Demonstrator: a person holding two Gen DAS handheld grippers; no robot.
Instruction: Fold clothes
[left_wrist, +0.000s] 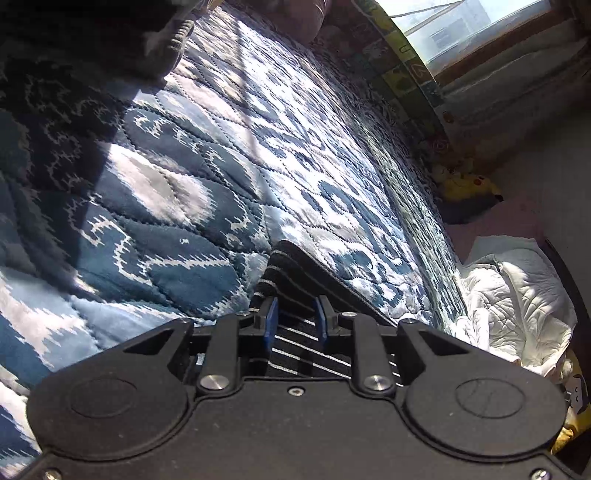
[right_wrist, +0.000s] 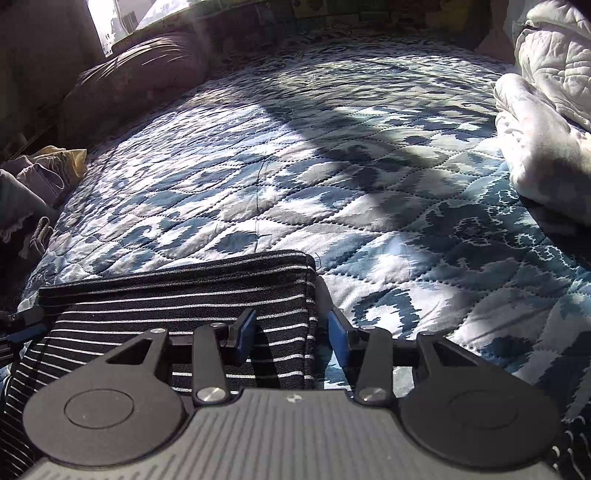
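Jaws on my left gripper (left_wrist: 295, 317) stand narrowly apart with the black white-striped garment (left_wrist: 295, 273) running between the blue pads; I cannot tell whether they actually pinch the cloth. From the left wrist view, my gripper body hides the near part of the garment, and only one folded corner pokes out onto the blue patterned quilt (left_wrist: 192, 192) of the bed. Top left is a dark heap in shadow that I cannot identify. To the right the quilt edge drops off toward a crumpled white duvet (left_wrist: 517, 295) and a blurred yellow toy (left_wrist: 465, 184).

From the right wrist view, my right gripper (right_wrist: 291, 332) has its jaws spread wide, straddling the garment's (right_wrist: 177, 302) right-hand edge without closing on it. The garment lies flat at the near edge of the bed, its left part cut off by the frame. Ahead, the quilt (right_wrist: 295, 166) is broad and uncluttered, bounded by a pillow (right_wrist: 140, 74) at left and white bedding (right_wrist: 543, 122) at right.
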